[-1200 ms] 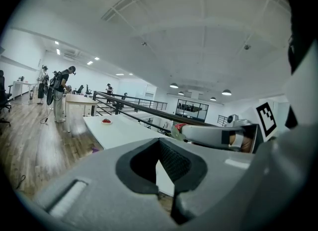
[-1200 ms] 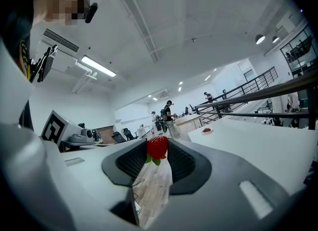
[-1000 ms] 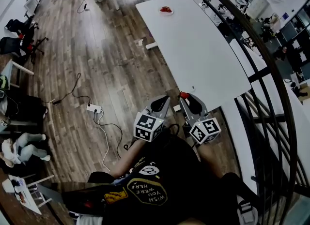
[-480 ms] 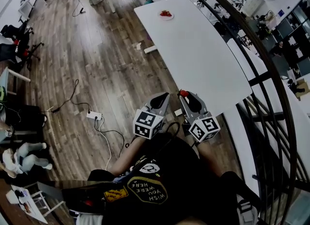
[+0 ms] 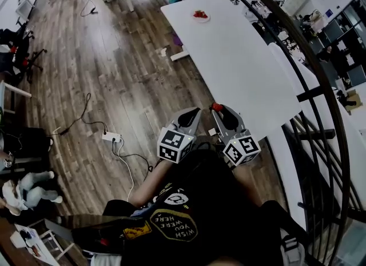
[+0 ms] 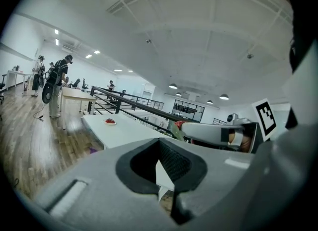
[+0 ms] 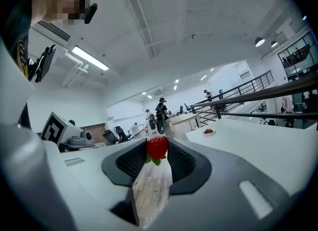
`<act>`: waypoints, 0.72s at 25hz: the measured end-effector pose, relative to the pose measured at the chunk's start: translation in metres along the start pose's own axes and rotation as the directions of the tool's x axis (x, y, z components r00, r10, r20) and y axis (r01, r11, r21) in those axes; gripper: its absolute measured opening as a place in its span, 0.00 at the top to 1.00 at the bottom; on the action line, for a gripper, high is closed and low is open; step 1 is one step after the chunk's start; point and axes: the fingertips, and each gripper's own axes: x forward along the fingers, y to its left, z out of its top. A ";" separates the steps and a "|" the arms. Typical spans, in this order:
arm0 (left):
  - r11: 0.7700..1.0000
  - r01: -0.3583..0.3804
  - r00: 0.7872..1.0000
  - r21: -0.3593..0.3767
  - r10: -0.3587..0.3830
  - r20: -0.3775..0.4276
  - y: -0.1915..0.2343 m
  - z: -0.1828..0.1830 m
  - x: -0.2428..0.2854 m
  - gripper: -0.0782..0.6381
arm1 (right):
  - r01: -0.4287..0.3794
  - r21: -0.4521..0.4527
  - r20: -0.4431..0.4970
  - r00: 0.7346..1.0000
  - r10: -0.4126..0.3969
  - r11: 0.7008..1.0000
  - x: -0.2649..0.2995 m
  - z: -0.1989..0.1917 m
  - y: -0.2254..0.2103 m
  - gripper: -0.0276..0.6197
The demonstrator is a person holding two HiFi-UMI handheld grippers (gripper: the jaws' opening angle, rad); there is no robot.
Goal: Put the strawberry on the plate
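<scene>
My right gripper [image 5: 217, 109] is shut on a red strawberry [image 7: 157, 147] with green leaves, which sits between the jaw tips. It hovers off the near end of a long white table [image 5: 240, 64]. A small white plate [image 5: 201, 15] with red fruit on it stands at the table's far end; it also shows as the plate [image 7: 208, 132] far ahead in the right gripper view and as the plate [image 6: 110, 121] in the left gripper view. My left gripper [image 5: 186, 119] hangs beside the right one over the wooden floor, jaws shut with nothing in them.
A black railing [image 5: 297, 47] curves along the table's right side. On the floor to the left lie a power strip [image 5: 111, 127] and cables. Office chairs [image 5: 20, 42] stand at the far left. People [image 6: 60, 78] stand by desks in the distance.
Both grippers keep the same pose, with the strawberry still in the right one. The head view has shifted slightly, so the table and plate sit a little further right in the frame.
</scene>
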 end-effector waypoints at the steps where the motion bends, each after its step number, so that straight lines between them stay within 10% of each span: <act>1: 1.000 -0.004 1.000 -0.010 0.004 -0.002 0.005 -0.002 -0.001 0.88 | -0.002 0.004 -0.011 1.000 0.002 1.000 0.005 -0.004 0.002 0.75; 18: 0.997 -0.068 0.997 -0.028 0.068 0.020 0.080 0.043 0.037 0.88 | -0.074 -0.008 -0.052 0.996 0.073 0.997 0.100 0.023 -0.025 0.75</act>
